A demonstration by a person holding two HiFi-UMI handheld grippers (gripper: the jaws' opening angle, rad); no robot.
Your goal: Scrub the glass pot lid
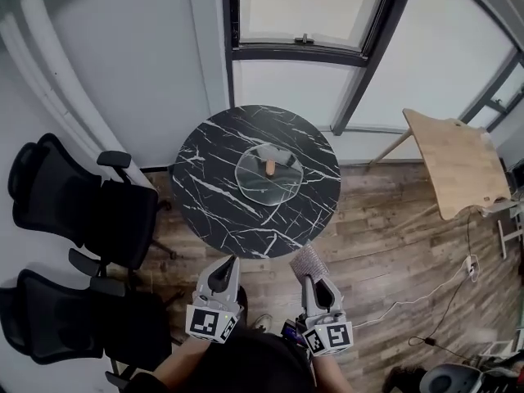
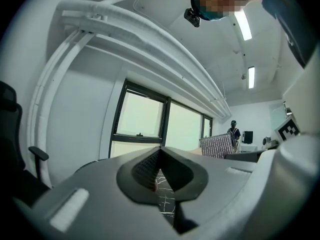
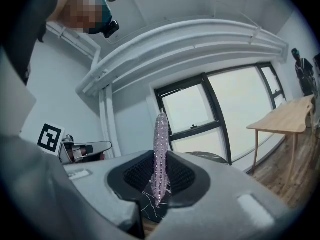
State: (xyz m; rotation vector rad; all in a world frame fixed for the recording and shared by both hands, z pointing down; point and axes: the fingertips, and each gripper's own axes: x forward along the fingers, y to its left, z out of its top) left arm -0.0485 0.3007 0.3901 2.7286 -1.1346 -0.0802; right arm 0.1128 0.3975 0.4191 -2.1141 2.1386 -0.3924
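My right gripper (image 1: 314, 280) pinches sparkly pink scrub pad (image 3: 160, 154); left gripper (image 1: 229, 265) pressed together, empty. Glass pot lid (image 1: 268, 173) at 12 o'clock on table (image 1: 209, 199).

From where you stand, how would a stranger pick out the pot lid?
Find the round black marble table below the window. The glass pot lid lies near its middle. It is a clear disc with a small brown knob, unlike the dark veined top around it.

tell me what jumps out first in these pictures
The round black marble table fills the middle of the head view, with the glass pot lid lying flat at its centre. Just short of its near edge, the right gripper is shut on a glittery pink scrub pad, while the left gripper beside it is shut and empty.
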